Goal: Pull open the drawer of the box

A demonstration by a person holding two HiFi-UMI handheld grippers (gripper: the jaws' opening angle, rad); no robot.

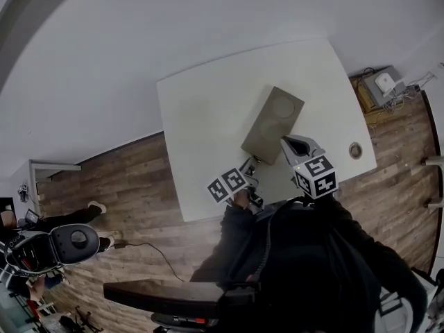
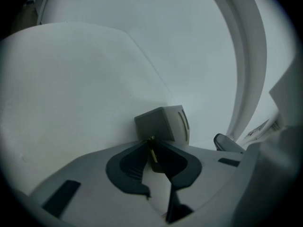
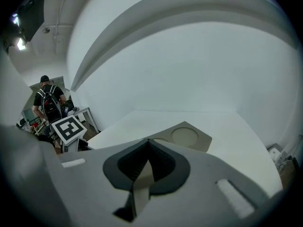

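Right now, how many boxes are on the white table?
1. The grey box sits by the near edge of the table, its handle pinched by the left gripper.

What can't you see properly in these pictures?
Left gripper view: the left hand-held gripper, shut on the handle, hides most of it. Whether the box has opened is unclear.
Head view: that gripper covers the box's handle end.
Right gripper view: the right hand-held gripper blocks the box's near end with its body.
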